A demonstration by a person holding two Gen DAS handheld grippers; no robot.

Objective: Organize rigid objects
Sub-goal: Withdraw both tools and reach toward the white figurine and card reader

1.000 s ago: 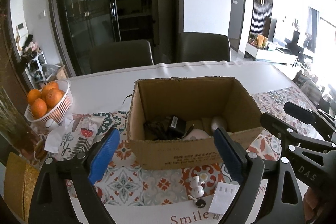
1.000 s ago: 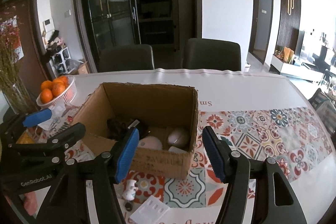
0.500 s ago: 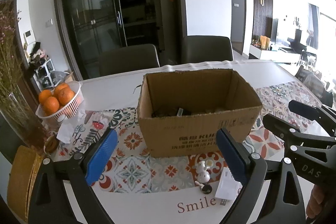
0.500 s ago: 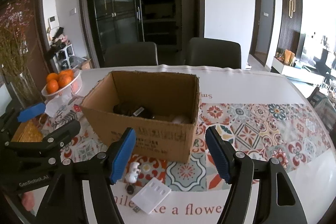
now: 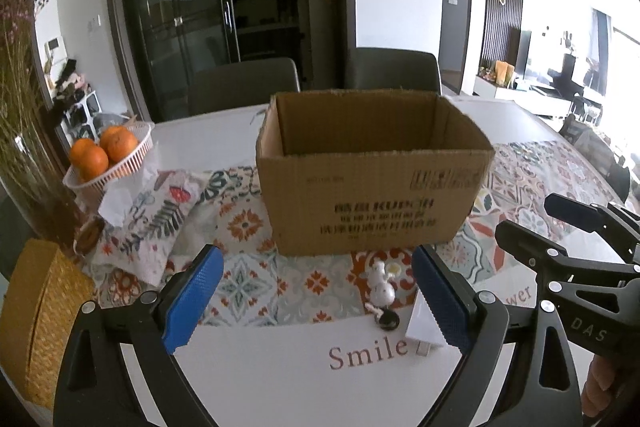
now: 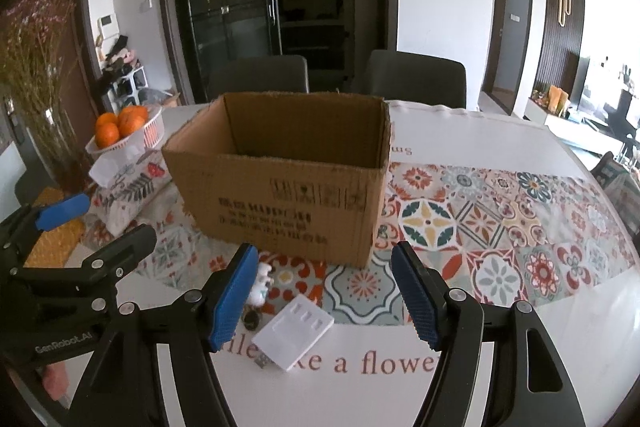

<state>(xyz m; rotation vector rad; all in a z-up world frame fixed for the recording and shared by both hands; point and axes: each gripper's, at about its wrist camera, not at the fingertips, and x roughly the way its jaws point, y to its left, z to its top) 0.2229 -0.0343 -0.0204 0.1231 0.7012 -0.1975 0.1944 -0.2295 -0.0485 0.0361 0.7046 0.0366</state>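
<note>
While both grippers' fingers (image 6: 232,301) gape empty, the white tray (image 6: 294,331) lies flat, skewed diagonally.

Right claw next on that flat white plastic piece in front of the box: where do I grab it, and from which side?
Probably across the white plastic piece's two long edges, coming down from above. It lies flat on the table, thin and turned diagonally, so roll the right claw to match. The left claw is also open.

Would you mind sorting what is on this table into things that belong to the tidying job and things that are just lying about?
Belongs to the job:
- cardboard box
- white figurine
- flat white plastic piece
- small black round item

Just lying about:
- basket of oranges
- floral tissue pouch
- dried flowers in a vase
- woven yellow mat
</note>
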